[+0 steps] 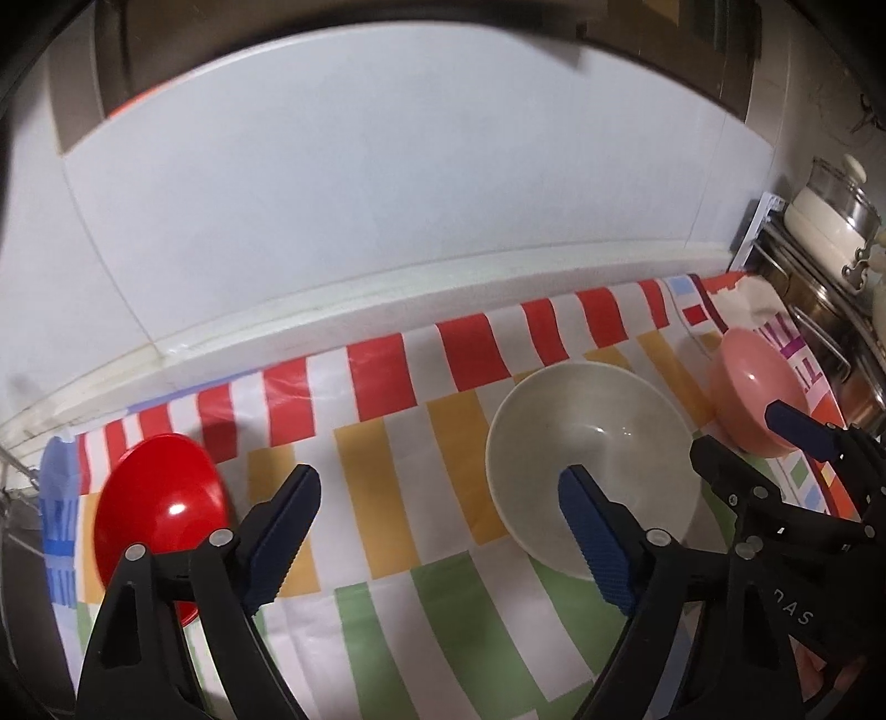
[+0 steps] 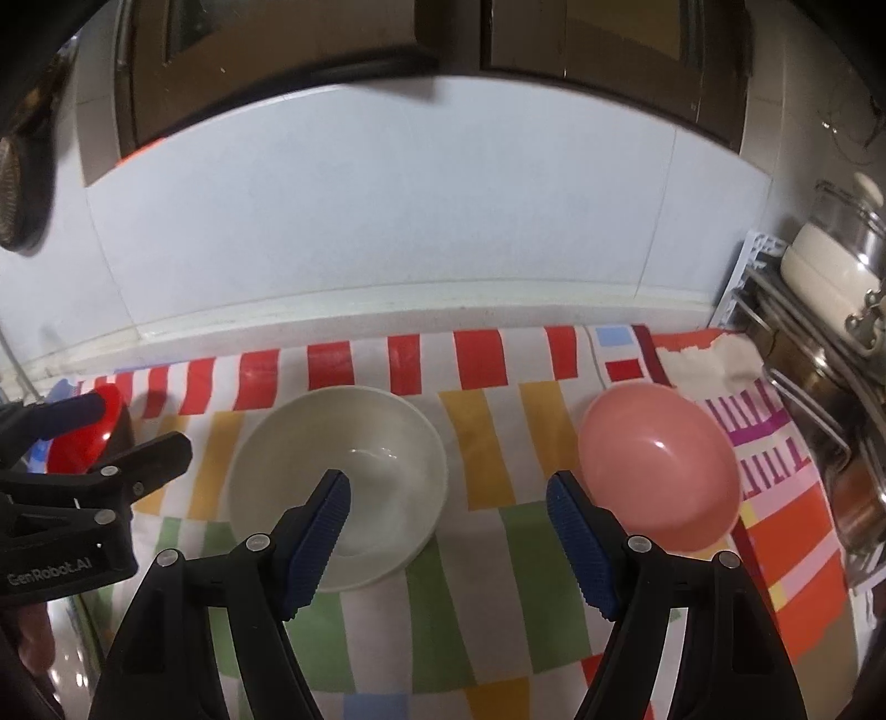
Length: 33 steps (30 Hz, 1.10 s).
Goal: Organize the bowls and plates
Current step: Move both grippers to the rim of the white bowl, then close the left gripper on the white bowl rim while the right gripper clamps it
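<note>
Three bowls sit on a striped cloth (image 1: 387,454). A red bowl (image 1: 158,509) is at the left, a cream bowl (image 1: 592,465) in the middle, a pink bowl (image 1: 756,393) at the right. My left gripper (image 1: 437,498) is open and empty, above the cloth between the red and cream bowls. My right gripper (image 2: 448,498) is open and empty, above the gap between the cream bowl (image 2: 338,482) and the pink bowl (image 2: 659,471). The right gripper also shows in the left wrist view (image 1: 742,437), and the left gripper in the right wrist view (image 2: 138,426), in front of the red bowl (image 2: 83,443).
A white tiled wall (image 1: 387,194) rises behind the counter. A metal rack (image 2: 803,343) with a cream pot (image 2: 825,260) and lid stands at the right edge. Dark cabinets (image 2: 443,33) hang overhead. A crumpled white cloth (image 2: 709,360) lies at the back right.
</note>
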Each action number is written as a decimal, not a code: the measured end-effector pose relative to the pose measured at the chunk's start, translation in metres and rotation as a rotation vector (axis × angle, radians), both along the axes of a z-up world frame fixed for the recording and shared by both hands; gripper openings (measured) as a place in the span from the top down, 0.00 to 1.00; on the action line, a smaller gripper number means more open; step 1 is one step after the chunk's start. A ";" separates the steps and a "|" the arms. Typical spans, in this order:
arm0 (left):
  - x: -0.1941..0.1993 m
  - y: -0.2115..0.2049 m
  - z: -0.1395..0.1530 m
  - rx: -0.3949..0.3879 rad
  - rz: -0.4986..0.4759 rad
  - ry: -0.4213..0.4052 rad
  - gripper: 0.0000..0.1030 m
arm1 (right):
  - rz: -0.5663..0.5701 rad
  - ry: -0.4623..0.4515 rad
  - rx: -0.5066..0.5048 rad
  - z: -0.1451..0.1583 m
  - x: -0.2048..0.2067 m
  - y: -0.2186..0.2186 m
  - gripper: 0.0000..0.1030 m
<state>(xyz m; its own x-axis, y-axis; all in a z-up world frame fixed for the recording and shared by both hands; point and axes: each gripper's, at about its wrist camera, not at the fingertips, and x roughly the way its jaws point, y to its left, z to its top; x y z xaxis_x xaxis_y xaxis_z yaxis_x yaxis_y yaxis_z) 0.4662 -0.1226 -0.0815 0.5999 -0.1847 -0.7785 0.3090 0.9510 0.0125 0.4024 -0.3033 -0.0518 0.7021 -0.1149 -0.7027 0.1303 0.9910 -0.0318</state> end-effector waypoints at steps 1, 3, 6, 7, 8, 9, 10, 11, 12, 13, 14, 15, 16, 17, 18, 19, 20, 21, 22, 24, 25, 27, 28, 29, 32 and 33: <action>0.004 -0.002 -0.005 0.004 -0.004 0.014 0.17 | -0.005 0.008 0.000 -0.003 0.003 -0.001 0.28; 0.009 -0.004 -0.011 0.005 -0.010 0.032 0.20 | -0.010 0.019 0.002 -0.008 0.009 -0.002 0.28; 0.016 -0.006 -0.020 -0.004 -0.007 0.057 0.26 | -0.015 0.039 0.005 -0.015 0.015 -0.004 0.30; 0.019 -0.007 -0.024 -0.007 -0.009 0.074 0.28 | -0.018 0.046 0.006 -0.018 0.017 -0.004 0.32; 0.021 -0.008 -0.027 -0.009 -0.011 0.087 0.31 | -0.019 0.049 0.009 -0.020 0.019 -0.005 0.33; 0.024 -0.009 -0.030 -0.011 -0.014 0.100 0.32 | -0.022 0.052 0.014 -0.022 0.020 -0.006 0.33; 0.025 -0.010 -0.034 -0.015 -0.019 0.117 0.35 | -0.025 0.056 0.017 -0.024 0.022 -0.007 0.35; 0.026 -0.011 -0.035 -0.019 -0.023 0.126 0.38 | -0.026 0.057 0.023 -0.025 0.023 -0.008 0.38; 0.027 -0.011 -0.037 -0.021 -0.023 0.134 0.40 | -0.027 0.058 0.030 -0.027 0.025 -0.009 0.39; 0.028 -0.012 -0.040 -0.022 -0.021 0.143 0.44 | -0.030 0.065 0.036 -0.029 0.027 -0.009 0.41; 0.029 -0.013 -0.041 -0.024 -0.022 0.149 0.50 | -0.029 0.071 0.041 -0.031 0.028 -0.009 0.45; 0.030 -0.013 -0.043 -0.030 -0.023 0.155 0.54 | -0.026 0.078 0.050 -0.033 0.029 -0.010 0.47; 0.031 -0.014 -0.044 -0.035 -0.025 0.163 0.61 | -0.025 0.087 0.054 -0.035 0.030 -0.010 0.50; 0.031 -0.014 -0.046 -0.038 -0.026 0.172 0.68 | -0.023 0.094 0.056 -0.036 0.031 -0.010 0.54; 0.032 -0.015 -0.048 -0.041 -0.030 0.182 0.71 | -0.020 0.098 0.060 -0.037 0.032 -0.010 0.56; 0.032 -0.016 -0.049 -0.047 -0.037 0.193 0.76 | -0.016 0.103 0.063 -0.039 0.033 -0.010 0.58; 0.032 -0.016 -0.050 -0.050 -0.044 0.199 0.81 | -0.013 0.108 0.063 -0.040 0.034 -0.010 0.64; 0.032 -0.018 -0.051 -0.050 -0.054 0.203 0.84 | -0.008 0.110 0.065 -0.041 0.035 -0.009 0.67; 0.031 -0.020 -0.051 -0.042 -0.064 0.201 0.87 | 0.000 0.112 0.067 -0.042 0.035 -0.008 0.72; 0.029 -0.024 -0.050 -0.020 -0.073 0.188 0.88 | 0.013 0.120 0.065 -0.044 0.036 -0.006 0.80; 0.028 -0.025 -0.050 -0.012 -0.071 0.180 0.88 | 0.017 0.122 0.067 -0.044 0.035 -0.006 0.83; 0.027 -0.025 -0.050 -0.008 -0.066 0.181 0.89 | 0.025 0.129 0.070 -0.045 0.035 -0.004 0.86; 0.027 -0.024 -0.050 -0.012 -0.063 0.184 0.89 | 0.026 0.126 0.064 -0.045 0.035 -0.003 0.86; 0.026 -0.024 -0.049 -0.017 -0.061 0.184 0.89 | 0.027 0.125 0.061 -0.044 0.034 -0.002 0.86; 0.021 -0.021 -0.042 -0.023 -0.055 0.174 0.89 | 0.024 0.122 0.063 -0.042 0.031 -0.001 0.86; 0.019 -0.020 -0.040 -0.024 -0.055 0.171 0.89 | 0.024 0.121 0.065 -0.040 0.030 0.000 0.86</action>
<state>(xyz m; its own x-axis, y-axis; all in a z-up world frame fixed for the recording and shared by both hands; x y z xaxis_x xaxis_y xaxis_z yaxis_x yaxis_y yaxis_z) 0.4856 -0.1428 -0.1214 0.4481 -0.2334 -0.8630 0.3559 0.9321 -0.0673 0.4320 -0.3036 -0.0917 0.6140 -0.0509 -0.7877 0.1057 0.9942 0.0182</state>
